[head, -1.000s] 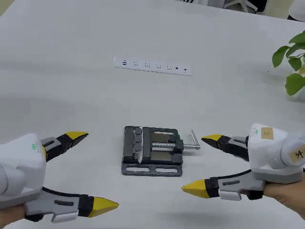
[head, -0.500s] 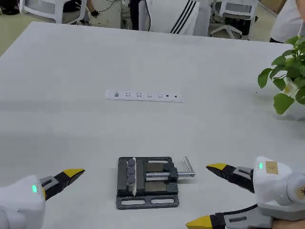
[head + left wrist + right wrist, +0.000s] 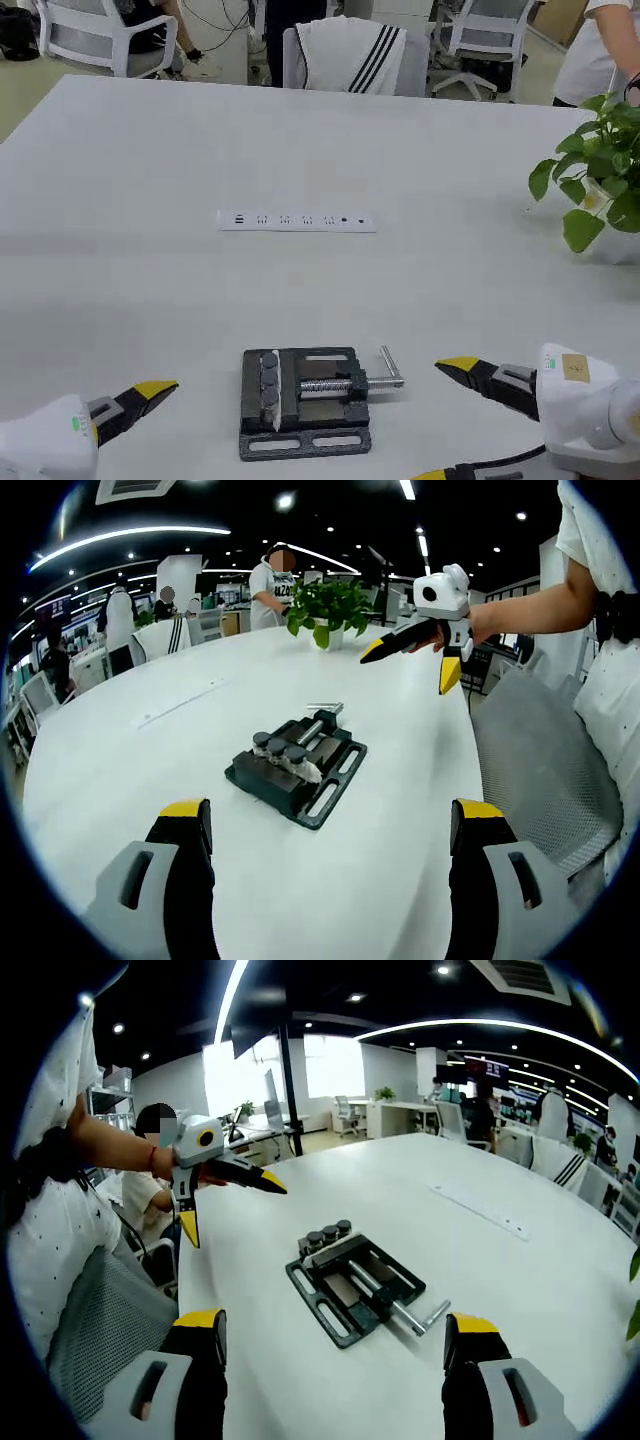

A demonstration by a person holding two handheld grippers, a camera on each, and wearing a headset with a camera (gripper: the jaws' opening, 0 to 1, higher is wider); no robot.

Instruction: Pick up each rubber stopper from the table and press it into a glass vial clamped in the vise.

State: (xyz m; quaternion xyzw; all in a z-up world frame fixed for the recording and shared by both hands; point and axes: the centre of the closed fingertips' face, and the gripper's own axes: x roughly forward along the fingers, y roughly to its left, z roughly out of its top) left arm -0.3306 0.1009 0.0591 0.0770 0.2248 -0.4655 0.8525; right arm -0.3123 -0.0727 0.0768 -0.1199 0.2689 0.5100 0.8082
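A black vise [image 3: 303,402] sits near the table's front edge, its handle pointing right. Three glass vials [image 3: 269,380] are clamped in a row in its jaws, each topped with a dark rubber stopper. The same row of vials [image 3: 280,750] shows in the left gripper view, and the vials [image 3: 328,1235] again in the right gripper view. My left gripper [image 3: 330,815] is open and empty, left of the vise and apart from it. My right gripper [image 3: 335,1320] is open and empty on the vise's right, beyond the handle. Each gripper faces the other across the vise.
A white power strip [image 3: 296,221] lies mid-table beyond the vise. A potted plant [image 3: 590,190] stands at the right edge. Office chairs [image 3: 345,55] line the far edge. Bare white tabletop [image 3: 150,280] surrounds the vise.
The head camera has tilted up, so the vise and both grippers sit lower in the picture. Both grippers stay open beside the vise. Nothing on the table has moved.
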